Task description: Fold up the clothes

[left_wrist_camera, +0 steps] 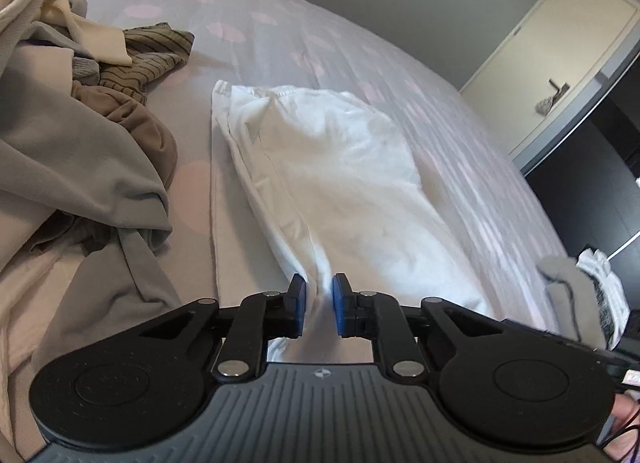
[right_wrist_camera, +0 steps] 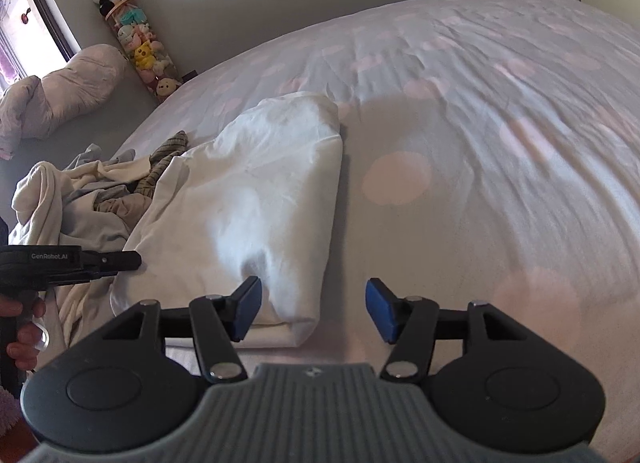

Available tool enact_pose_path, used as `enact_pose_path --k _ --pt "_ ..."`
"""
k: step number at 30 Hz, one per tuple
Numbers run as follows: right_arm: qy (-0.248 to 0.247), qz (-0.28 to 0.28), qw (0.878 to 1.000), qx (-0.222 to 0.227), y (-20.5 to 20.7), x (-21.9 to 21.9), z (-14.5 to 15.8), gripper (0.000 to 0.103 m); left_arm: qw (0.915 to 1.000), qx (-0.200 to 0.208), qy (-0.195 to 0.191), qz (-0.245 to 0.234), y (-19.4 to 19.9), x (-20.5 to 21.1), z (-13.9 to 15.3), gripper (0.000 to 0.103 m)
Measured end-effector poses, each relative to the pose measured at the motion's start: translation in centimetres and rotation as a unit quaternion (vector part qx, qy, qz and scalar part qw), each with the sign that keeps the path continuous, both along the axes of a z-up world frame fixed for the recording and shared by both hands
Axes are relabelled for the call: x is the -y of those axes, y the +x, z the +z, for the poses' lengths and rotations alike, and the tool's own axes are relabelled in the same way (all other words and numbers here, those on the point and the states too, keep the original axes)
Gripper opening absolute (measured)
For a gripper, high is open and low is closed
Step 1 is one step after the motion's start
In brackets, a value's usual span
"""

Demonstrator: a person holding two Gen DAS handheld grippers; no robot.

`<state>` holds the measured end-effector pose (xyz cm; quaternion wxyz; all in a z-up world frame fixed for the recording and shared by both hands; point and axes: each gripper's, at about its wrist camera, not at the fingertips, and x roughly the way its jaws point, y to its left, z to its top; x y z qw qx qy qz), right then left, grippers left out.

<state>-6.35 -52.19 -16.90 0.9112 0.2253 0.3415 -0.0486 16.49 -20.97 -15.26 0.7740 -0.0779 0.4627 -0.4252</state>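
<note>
Left gripper [left_wrist_camera: 319, 305]: jaws narrowed onto a pinched fold of the white garment [left_wrist_camera: 320, 167], which stretches ahead on the bed [left_wrist_camera: 460, 151]. Right gripper [right_wrist_camera: 313, 311]: jaws wide apart, garment's near corner lying between them, closer to the left pad. "GenRobot.AI" legible on the left gripper's body at far left of the right view only. Left of the jaws, a heap of unfolded clothes [left_wrist_camera: 80, 135], partly cut off. Farther: plush-toy tube [right_wrist_camera: 138, 45] only in the right view; door [left_wrist_camera: 560, 63] only in the left view.
</note>
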Motion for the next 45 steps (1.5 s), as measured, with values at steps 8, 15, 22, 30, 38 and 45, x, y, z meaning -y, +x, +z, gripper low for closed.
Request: enact_pose_path --k 8,15,22,30,38,45 --pt "0.044 -0.016 0.998 0.039 -1.0 1.1 0.0 0.061 0.9971 -0.02 0.01 0.073 0.0 -1.6 0.1 0.022" --pt "0.047 -0.033 0.998 0.041 -1.2 1.6 -0.3 0.062 0.9969 -0.02 0.06 0.046 -1.1 -0.4 -0.1 0.047" --pt "0.057 -0.038 0.996 0.053 -1.4 2.0 -0.3 0.063 0.994 0.01 0.107 0.018 -1.6 1.6 -1.7 0.035" --pt "0.017 -0.022 0.999 0.022 -1.1 1.0 0.2 0.063 0.9954 0.021 0.093 0.01 -2.2 1.3 -1.2 0.008" --pt "-0.086 0.066 0.992 -0.067 0.3 -3.0 -0.5 0.061 0.9946 -0.016 0.096 0.035 -1.4 0.6 -1.9 0.011" --pt "-0.075 0.049 0.989 -0.118 2.0 -2.1 -2.2 0.047 0.995 -0.047 0.081 0.037 -1.3 0.0 -1.9 0.045"
